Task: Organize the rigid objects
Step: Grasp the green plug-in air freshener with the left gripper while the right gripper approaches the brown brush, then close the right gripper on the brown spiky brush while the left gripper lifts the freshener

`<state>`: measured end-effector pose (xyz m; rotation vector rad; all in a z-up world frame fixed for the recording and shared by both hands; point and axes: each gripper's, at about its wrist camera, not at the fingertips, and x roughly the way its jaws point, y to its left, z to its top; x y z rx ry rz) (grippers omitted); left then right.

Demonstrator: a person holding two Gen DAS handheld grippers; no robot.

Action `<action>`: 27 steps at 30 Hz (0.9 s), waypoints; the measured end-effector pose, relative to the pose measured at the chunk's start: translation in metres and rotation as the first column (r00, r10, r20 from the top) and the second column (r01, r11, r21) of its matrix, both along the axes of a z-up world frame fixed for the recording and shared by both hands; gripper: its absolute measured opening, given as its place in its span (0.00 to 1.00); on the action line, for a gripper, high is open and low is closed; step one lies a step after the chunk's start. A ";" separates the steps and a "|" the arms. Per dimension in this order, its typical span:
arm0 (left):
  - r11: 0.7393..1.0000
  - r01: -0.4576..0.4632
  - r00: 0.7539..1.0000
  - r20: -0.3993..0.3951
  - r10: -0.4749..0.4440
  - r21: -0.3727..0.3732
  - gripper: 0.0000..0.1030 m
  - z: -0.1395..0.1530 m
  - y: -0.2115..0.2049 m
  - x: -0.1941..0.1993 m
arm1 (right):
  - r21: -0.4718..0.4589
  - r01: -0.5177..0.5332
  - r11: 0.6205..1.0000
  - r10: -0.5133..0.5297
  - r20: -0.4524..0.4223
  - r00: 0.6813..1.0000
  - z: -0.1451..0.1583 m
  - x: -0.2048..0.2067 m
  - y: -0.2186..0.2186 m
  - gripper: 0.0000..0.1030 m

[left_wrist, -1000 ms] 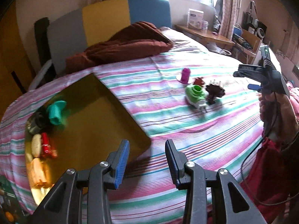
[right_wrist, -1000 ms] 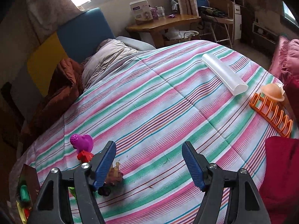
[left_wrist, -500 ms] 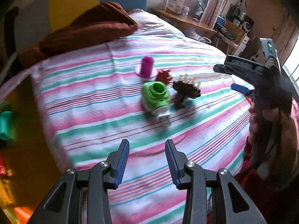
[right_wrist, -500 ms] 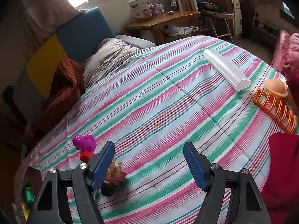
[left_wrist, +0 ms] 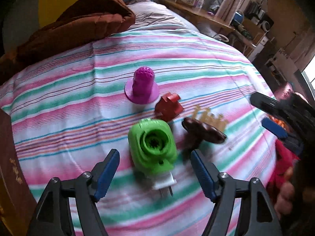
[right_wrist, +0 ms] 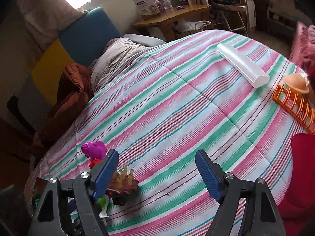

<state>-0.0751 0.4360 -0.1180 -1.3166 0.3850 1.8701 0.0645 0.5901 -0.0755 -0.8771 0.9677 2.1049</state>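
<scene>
A green plug-shaped object (left_wrist: 151, 147) with a white base lies on the striped bedspread (left_wrist: 78, 102). My left gripper (left_wrist: 154, 174) is open, its fingers on either side of it, not touching. Behind it sit a red piece (left_wrist: 169, 107), a purple cone-shaped piece (left_wrist: 142, 87) and a brown brush with amber pegs (left_wrist: 204, 128). My right gripper (right_wrist: 156, 172) is open and empty above the bed; the brush (right_wrist: 123, 184) and the purple piece (right_wrist: 94, 148) lie by its left finger. It also shows at the right of the left wrist view (left_wrist: 275, 122).
A brown blanket (left_wrist: 78, 25) lies at the bed's head. A clear tube (right_wrist: 242, 64) and an orange rack (right_wrist: 293, 106) with a peach cap (right_wrist: 296, 80) sit at the bed's far right. A gold tray edge (left_wrist: 7, 157) is at left. A wooden desk (right_wrist: 173, 17) stands behind.
My left gripper swung right from the tray to the toy cluster, came close and opened wider around the green object. The right gripper stayed nearly still.
</scene>
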 end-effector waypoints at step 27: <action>0.998 -0.003 1.000 -0.031 0.005 0.059 0.54 -0.012 -0.122 0.063 | -0.105 -0.287 0.952 0.281 -0.070 0.957 -0.025 -0.046 -0.030 1.00</action>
